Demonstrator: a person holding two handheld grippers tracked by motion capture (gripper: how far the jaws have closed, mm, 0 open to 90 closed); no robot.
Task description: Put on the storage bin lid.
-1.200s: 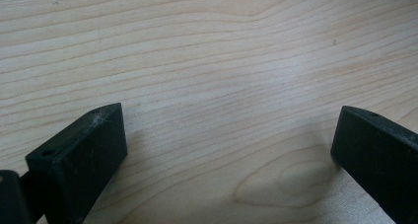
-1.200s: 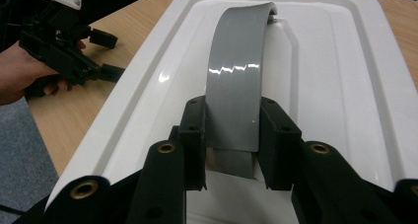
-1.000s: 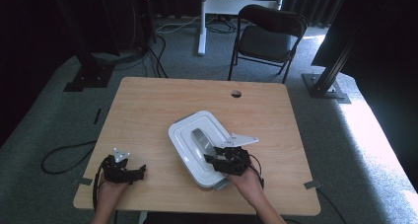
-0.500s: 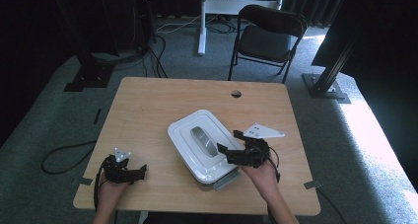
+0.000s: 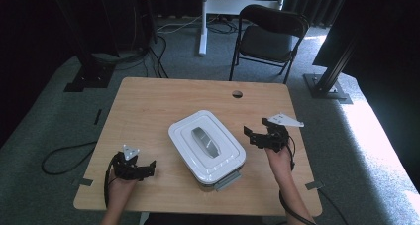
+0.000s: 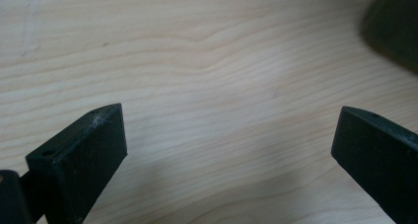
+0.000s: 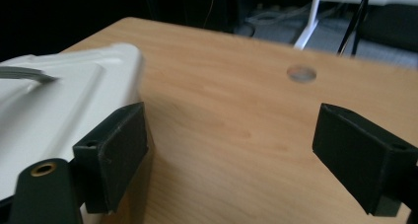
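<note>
Wooden table [image 5: 148, 111], light grain, rounded corners, round cable hole [image 5: 237, 93] near the far edge, right of middle.

White lidded container [image 5: 207, 144] sits near the middle of the table, a little toward the near edge and set askew to the edges. Lid on. Grey recessed handle [image 5: 204, 140] lies flat along the lid's centre. A grey latch [image 5: 228, 180] sticks out at the container's near end, flipped outward from the wall. In the right gripper view the container's rounded white corner [image 7: 74, 86] fills the left side, with the left jaw just in front of it; whether they touch I cannot tell.

Right gripper [image 5: 253, 136]: held over the table toward the right edge, beside the container's right side and apart from it in the high view, jaws pointing toward the container. Jaws have just been opening and now stand wide apart; nothing between them, only bare wood in the gap [image 7: 231, 135]. Grey three-cornered plate on top, cable trailing back along the forearm.

Left gripper [image 5: 150, 168]: near the near-left corner of the table, well apart from the container, jaws pointing toward it. Jaws spread wide, bare wood between them [image 6: 226, 130]. A dark blurred shape sits at the upper right corner of that view; cannot tell what.
</note>
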